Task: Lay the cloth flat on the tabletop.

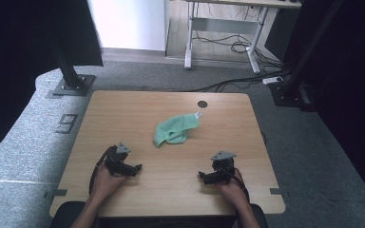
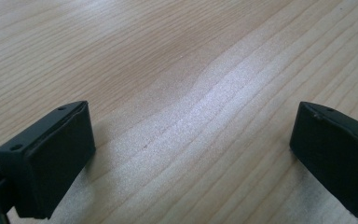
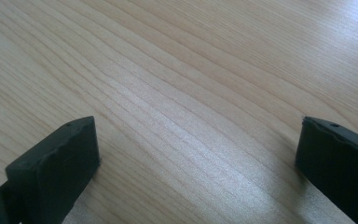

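Note:
A crumpled green cloth [image 1: 175, 129] with a small white tag lies near the middle of the wooden table [image 1: 123, 114]. My left gripper [image 1: 135, 168] rests low on the table at the front left, a hand's width short of the cloth. My right gripper [image 1: 203, 175] rests at the front right, pointing inward. In the left gripper view my left gripper [image 2: 191, 140] stands wide open over bare wood. In the right gripper view my right gripper [image 3: 198, 154] is also wide open, with nothing between its jaws.
A round cable hole [image 1: 202, 104] sits near the table's far edge. Black stand bases [image 1: 70, 84] flank the far left and far right corners. A desk frame [image 1: 221, 35] with loose cables stands on the floor beyond.

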Tool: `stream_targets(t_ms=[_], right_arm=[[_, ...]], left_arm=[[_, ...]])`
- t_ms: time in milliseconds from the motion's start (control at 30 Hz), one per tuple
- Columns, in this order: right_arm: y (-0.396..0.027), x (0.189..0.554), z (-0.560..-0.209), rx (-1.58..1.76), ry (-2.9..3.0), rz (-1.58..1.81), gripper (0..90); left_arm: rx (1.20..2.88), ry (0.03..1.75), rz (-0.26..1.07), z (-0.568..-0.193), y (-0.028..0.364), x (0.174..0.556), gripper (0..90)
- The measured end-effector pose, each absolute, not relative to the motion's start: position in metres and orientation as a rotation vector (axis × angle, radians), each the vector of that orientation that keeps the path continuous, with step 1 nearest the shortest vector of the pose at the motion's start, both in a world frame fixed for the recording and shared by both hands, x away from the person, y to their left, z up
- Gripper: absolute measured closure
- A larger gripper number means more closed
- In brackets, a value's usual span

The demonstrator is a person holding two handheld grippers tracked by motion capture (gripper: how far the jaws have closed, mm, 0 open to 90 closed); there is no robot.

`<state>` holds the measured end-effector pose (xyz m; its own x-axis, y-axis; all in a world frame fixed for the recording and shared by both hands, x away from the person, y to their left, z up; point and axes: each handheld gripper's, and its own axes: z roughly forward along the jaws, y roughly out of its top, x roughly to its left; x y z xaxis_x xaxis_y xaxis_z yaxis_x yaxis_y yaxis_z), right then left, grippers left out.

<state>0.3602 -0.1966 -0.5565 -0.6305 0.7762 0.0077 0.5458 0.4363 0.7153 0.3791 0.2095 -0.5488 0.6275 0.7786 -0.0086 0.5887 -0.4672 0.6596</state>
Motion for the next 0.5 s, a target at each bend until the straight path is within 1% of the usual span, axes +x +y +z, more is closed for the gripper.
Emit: stream_targets(t_ms=[500], right_arm=[[-0.1966,0.3602,-0.5565,1.133,2.371,1.004,0.0]], left_arm=[[2.214,1.077,0.394,-0.5487,0.2063,0.3805,0.0]])
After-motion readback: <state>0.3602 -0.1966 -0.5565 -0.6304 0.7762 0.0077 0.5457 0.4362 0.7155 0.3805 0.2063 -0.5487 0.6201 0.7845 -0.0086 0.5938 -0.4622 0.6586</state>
